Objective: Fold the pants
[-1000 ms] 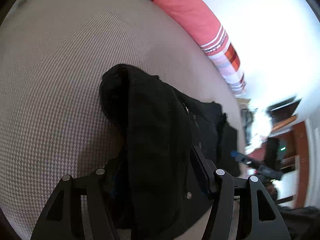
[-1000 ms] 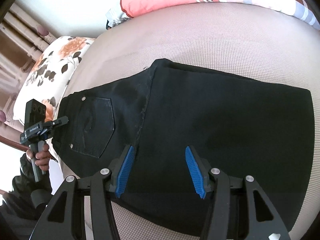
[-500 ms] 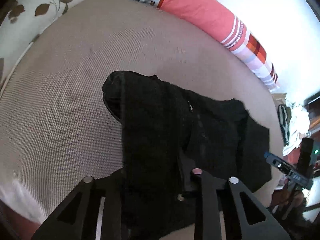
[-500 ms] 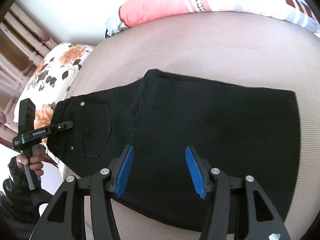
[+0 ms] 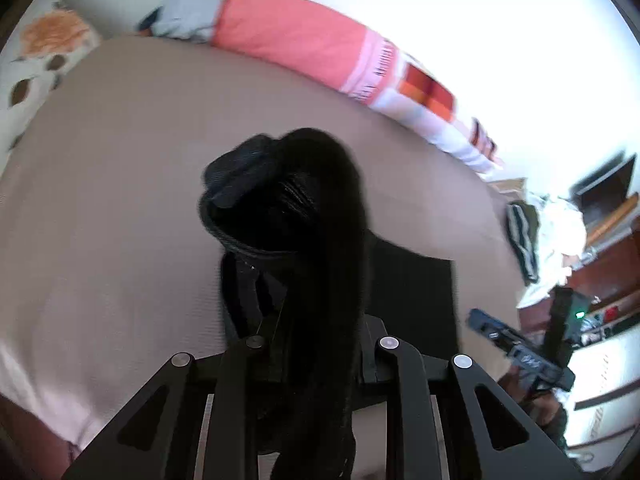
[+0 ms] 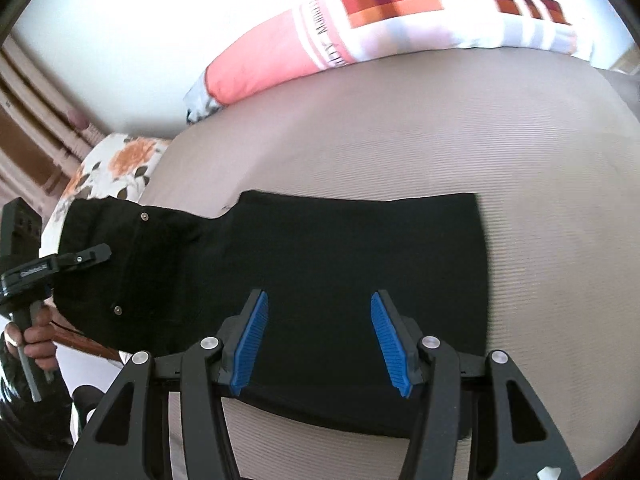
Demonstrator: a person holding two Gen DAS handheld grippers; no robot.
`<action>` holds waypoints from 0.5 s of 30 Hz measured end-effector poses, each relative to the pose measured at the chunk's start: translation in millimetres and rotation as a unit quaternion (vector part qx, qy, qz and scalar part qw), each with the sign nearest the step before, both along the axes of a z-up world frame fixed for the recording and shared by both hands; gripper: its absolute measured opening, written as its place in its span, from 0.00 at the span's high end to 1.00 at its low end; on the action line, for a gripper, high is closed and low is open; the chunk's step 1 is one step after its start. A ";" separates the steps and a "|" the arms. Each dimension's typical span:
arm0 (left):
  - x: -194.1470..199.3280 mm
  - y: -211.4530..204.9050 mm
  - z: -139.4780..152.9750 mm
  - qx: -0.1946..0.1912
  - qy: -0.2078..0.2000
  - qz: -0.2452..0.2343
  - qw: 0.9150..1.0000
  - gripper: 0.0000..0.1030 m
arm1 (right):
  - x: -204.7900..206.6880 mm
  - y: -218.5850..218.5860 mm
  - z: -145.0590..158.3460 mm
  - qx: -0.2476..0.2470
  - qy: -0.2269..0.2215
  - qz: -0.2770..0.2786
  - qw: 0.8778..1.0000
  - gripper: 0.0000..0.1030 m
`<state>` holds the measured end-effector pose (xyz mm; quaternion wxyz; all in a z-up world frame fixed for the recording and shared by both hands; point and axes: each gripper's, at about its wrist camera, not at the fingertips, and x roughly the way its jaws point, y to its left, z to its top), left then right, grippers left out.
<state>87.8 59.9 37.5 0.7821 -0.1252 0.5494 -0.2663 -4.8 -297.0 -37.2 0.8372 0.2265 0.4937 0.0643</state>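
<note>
Nearest the right wrist camera, the right gripper [image 6: 316,340] hangs with its blue pads [image 6: 251,344] spread wide and nothing between them, poised over the near edge of the black pants [image 6: 320,272]. Pad spacing matches the frame half a second back. The leg portion lies flat and already doubled on the beige bedspread [image 6: 440,136], its far edge straight.

At the waist end, the left gripper [image 6: 86,256] is clamped on the waistband. Compared with half a second ago, that end is lifted higher off the bed: the back pocket [image 6: 160,264], earlier lying flat, now curls upward and its rivets stand more apart.

From the left wrist camera, the left gripper [image 5: 320,340] has its fingers drawn in tight on a thick bunch of black cloth that hangs past the lens; the bunch is blurred, and it reaches further up the view than before. Beyond it, the flat legs [image 5: 412,284] rest on the bedspread [image 5: 120,160].

Farther back, a pink striped pillow [image 5: 304,40] lies against the white wall, with a floral pillow [image 6: 116,168] at the bed's corner.
</note>
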 end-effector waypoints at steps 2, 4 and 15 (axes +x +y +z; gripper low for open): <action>1.3 -24.2 1.0 -0.015 0.002 -0.014 1.000 0.79 | -4.4 -15.8 -3.4 0.003 0.003 -0.014 1.000 0.48; 2.4 -53.3 -1.6 -0.022 0.005 -0.030 0.999 0.79 | -8.3 -31.5 -7.9 0.013 0.000 -0.034 0.999 0.48; -2.1 -182.6 -63.8 0.047 0.029 -0.105 0.993 0.82 | -15.3 -71.0 -26.7 0.055 -0.003 -0.088 0.995 0.48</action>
